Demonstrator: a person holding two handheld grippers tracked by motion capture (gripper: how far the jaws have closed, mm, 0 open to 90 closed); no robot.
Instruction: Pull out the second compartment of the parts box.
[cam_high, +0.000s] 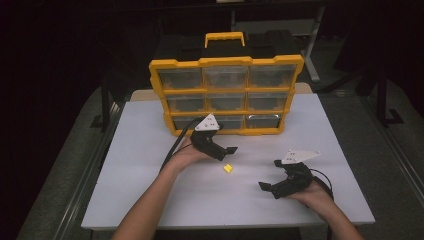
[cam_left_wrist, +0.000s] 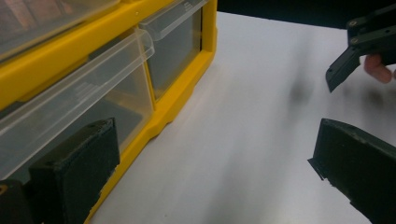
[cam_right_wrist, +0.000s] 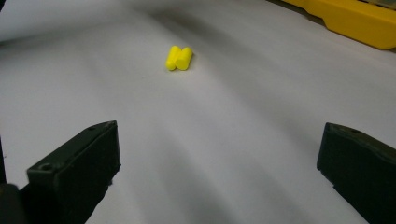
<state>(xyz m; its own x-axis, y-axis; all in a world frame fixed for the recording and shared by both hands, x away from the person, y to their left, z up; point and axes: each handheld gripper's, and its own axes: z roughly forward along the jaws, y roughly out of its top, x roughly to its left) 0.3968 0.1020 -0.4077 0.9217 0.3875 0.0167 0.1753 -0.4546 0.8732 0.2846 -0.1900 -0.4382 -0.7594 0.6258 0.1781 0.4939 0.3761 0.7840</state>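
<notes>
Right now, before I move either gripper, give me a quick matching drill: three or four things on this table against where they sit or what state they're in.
Things:
1. organizer
2. yellow piece
3. left gripper
4. right gripper

Places or states:
A. lying loose on the table between the two grippers
B. open, close to the bottom drawers
C. standing at the far side, drawers shut
D. open, near the front edge

Pairs: 1-C, 2-A, 3-B, 4-D

Both grippers out, jaws spread wide
Left gripper (cam_high: 227, 150) sits ahead of the right gripper (cam_high: 267, 186), forearms reaching in from below.
</notes>
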